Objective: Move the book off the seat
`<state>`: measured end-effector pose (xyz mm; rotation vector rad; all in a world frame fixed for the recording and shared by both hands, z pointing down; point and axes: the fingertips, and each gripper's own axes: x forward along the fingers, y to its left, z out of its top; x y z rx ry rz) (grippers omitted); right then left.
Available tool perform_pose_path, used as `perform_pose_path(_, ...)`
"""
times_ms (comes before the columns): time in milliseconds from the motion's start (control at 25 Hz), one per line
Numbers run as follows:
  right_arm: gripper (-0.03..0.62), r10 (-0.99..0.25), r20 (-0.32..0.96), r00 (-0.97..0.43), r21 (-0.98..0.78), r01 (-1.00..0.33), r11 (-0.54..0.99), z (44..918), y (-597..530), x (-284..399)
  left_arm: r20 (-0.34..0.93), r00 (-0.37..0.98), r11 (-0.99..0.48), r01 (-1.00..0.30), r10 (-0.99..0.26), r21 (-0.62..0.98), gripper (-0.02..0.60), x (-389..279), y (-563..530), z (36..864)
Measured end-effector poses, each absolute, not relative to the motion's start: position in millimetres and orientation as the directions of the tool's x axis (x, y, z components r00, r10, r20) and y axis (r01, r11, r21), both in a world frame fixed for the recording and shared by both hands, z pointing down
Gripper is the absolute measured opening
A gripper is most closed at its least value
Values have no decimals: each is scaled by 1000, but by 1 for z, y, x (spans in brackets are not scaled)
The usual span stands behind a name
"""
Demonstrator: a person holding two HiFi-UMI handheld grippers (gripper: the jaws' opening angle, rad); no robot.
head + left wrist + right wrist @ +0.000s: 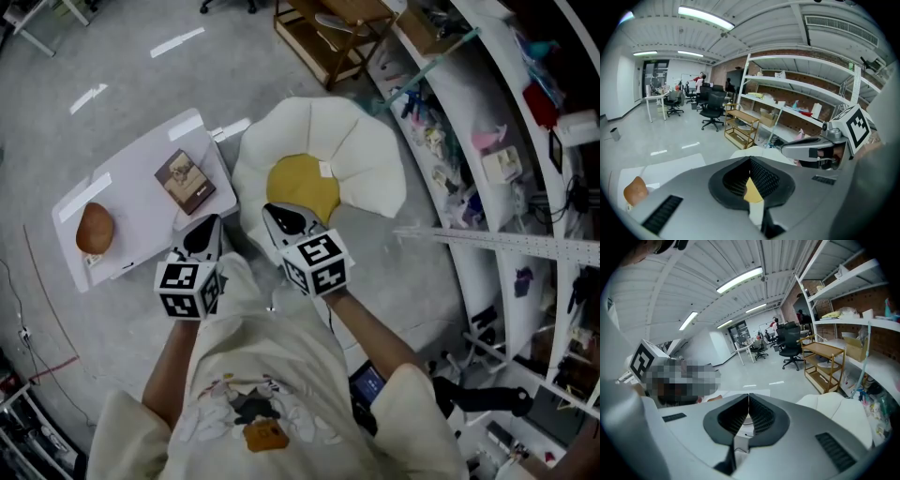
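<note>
Two claws hang close in front of the person's chest, and both are drawn tight with nothing between the pads. The left claw (208, 225) shows its ribbed pads meeting at the tip in its own gripper view, with only a sliver of yellow from beyond in the gap below. The right claw (279, 216) is closed the same way in the right gripper view. The book (185, 180) is not on the seat (366, 159). It lies flat on the white surface (131, 202), at the end nearest the seat and close to that end's edge. A brown rounded object (95, 229) sits well apart from it near the opposite end. The seat's yellow centre (300, 186) is bare, so the task looks finished, and the step in hand reads as getting clear and checking the result. To do that well, I would keep both claws closed and held high, above the near edge of the surface. That way neither finger nor marker cube clips the surface corner or nudges the book toward the edge beside the seat. It is worth one look from above to confirm the book rests wholly on the surface with no corner overhanging. From the head view it appears to sit inside the edge. If it proved to overhang, a light push with one closed claw toward the middle of the surface should be enough, with no need to grip it again.
</note>
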<state>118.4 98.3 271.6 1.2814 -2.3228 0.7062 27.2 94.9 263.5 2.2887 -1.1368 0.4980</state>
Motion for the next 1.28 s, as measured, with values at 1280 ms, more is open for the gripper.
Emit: perform_pose_path(1280,9,-803,338,-491,-393,-849,353,173,266,212,425,779,-778,-585,-460,231,12,167,249,156)
